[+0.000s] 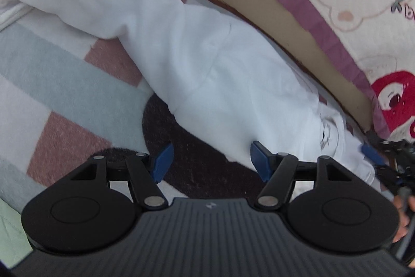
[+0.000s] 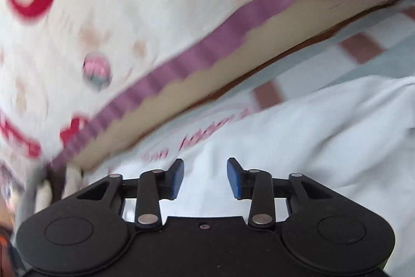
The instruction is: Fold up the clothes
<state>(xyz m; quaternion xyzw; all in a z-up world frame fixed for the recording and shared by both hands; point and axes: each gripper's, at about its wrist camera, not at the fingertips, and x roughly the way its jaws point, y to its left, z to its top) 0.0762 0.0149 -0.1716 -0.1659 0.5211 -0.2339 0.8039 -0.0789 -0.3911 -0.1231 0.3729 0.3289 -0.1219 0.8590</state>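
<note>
A white garment point(image 1: 207, 69) lies spread on a checked blanket point(image 1: 52, 85), one sleeve stretching to the upper left. My left gripper point(image 1: 211, 160) is open, its blue pads low over the garment's near edge, holding nothing. The right gripper shows at that view's right edge point(image 1: 373, 155), beside the garment's printed corner. In the right wrist view my right gripper point(image 2: 205, 178) is open and empty just above the white garment point(image 2: 298, 136), which has pink lettering near it. The view is blurred.
A quilt with strawberry and red bear prints and a purple border point(image 1: 350, 4) lies along the far side; it also shows in the right wrist view point(image 2: 103, 30). A dark patch of the blanket point(image 1: 197, 173) sits under my left gripper.
</note>
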